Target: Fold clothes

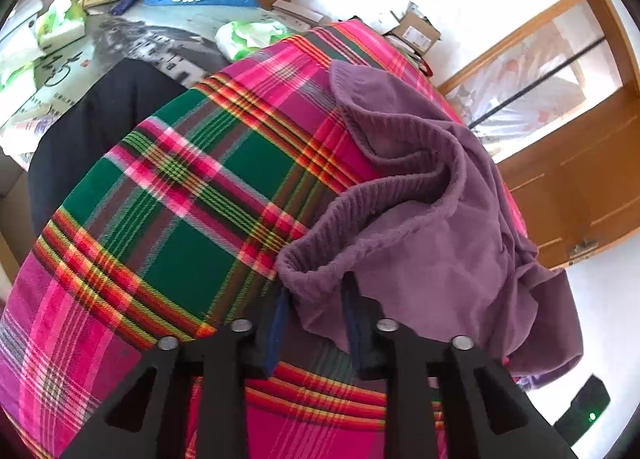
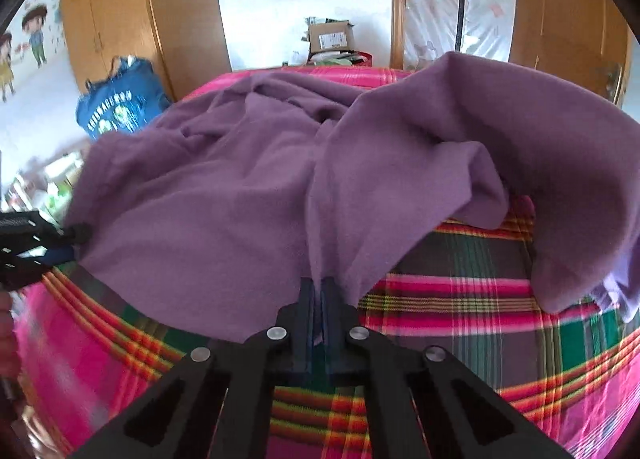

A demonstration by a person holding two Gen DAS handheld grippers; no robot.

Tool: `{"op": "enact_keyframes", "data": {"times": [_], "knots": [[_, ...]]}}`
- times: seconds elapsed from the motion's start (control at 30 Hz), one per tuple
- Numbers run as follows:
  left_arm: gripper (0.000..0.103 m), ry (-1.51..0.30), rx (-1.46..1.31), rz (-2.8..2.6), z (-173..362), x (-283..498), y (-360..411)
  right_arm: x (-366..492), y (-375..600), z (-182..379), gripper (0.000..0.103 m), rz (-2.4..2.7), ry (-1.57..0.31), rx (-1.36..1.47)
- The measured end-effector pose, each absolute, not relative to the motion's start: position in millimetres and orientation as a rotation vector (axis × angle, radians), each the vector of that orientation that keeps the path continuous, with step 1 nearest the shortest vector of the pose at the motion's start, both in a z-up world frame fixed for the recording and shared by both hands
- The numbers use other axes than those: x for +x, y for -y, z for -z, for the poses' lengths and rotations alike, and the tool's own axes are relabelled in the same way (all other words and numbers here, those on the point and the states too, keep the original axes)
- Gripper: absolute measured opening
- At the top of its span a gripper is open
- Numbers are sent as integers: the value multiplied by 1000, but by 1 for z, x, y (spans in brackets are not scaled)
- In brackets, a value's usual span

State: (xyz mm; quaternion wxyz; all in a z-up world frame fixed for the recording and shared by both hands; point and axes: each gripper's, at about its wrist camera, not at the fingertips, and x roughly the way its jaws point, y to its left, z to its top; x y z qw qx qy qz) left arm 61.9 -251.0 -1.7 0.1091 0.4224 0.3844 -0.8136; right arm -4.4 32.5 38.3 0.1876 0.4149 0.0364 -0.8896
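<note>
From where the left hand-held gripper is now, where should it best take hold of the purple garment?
Probably the ribbed hem just ahead of the left hand-held gripper, approached from the near bed edge. Its fingers look open around that fold, and the hem is thick and raised off the plaid bedcover. The right hand-held gripper already pinches another edge.

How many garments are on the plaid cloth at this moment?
1: a purple garment, bunched across the plaid cloth; the right gripper pinches its near edge, the left gripper sits open at its ribbed hem. Others could be hidden beneath it.
</note>
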Motion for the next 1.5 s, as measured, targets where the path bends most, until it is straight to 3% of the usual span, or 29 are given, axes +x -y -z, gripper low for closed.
{"op": "enact_keyframes", "data": {"times": [0.23,0.57,0.8,1.0,1.17,1.23,1.5], "knots": [[20,-1192,1220,2392,-1,67,255,13,-71,-56,3,2485,192,1140],[20,-1225,1252,2384,6,80,253,6,-91,-36,3,2441,311,1236],[25,-1270,1246,2348,7,74,254,-5,-90,-27,5,2403,346,1268],[24,-1263,1244,2335,6,71,253,-19,-81,-26,17,2426,282,1258],[17,-1281,1244,2325,7,71,257,-23,-72,-27,17,2441,223,1238],[15,-1305,1234,2321,6,73,259,-21,-72,-30,6,2456,208,1206],[13,-1370,1156,2333,-8,93,263,2,-84,-70,6,2453,283,1041]]}}
